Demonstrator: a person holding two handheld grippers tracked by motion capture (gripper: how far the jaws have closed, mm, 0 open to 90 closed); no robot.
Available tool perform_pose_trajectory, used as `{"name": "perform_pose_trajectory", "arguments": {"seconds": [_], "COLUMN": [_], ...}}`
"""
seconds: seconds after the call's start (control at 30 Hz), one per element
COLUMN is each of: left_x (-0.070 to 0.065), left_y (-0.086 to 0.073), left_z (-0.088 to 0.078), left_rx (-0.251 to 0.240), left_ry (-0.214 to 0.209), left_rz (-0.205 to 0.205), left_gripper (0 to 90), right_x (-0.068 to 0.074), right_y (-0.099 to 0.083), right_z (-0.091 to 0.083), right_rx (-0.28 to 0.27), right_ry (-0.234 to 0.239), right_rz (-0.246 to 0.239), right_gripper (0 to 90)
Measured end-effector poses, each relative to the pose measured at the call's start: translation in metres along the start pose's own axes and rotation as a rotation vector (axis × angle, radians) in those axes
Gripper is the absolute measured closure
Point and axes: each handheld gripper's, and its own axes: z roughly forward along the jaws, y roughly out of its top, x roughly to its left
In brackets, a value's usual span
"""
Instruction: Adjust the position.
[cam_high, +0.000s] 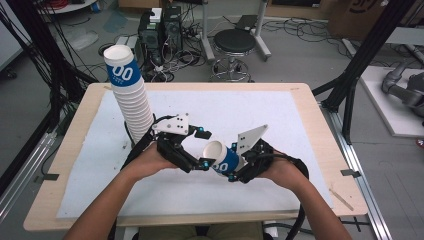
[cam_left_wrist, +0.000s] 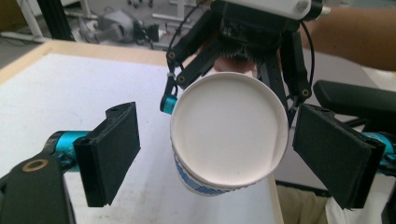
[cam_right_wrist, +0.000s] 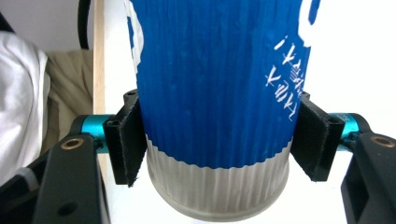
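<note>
Wooden table (cam_high: 70, 150) bears a white mat (cam_high: 280, 130) and a stack of paper cups (cam_high: 131, 95)

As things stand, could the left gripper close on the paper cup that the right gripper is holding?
Probably yes. The left gripper stands open with the cup mouth-first between its jaws, clear of both pads and nothing else in the gap. The right gripper holds the cup near its base, so the rim end is free.
</note>
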Motion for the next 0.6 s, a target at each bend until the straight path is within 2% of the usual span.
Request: {"name": "perform_pose_trajectory", "arguments": {"seconds": [0.03,0.33,0.47,0.6], "left_x": [0.0,-0.002,-0.001,0.001], "left_y": [0.0,0.002,0.002,0.001], "left_z": [0.002,0.013,0.019,0.023], "left_rx": [0.02,0.114,0.147,0.18], "left_ry": [-0.003,-0.022,-0.029,-0.036], "left_rz": [0.002,0.015,0.005,-0.012], "left_gripper": [15.1,15.4,16.2,19.6], "right_x": [0.0,0.002,0.003,0.004], "right_y": [0.002,0.011,0.016,0.019], "right_z": [0.0,0.003,0.003,0.004], "right_rx": [0.026,0.133,0.16,0.21], "right_ry": [0.004,0.01,0.01,0.005], "right_rz": [-0.012,-0.049,-0.066,-0.078], "right_gripper": [29.5,29.4,29.2,28.8]}}
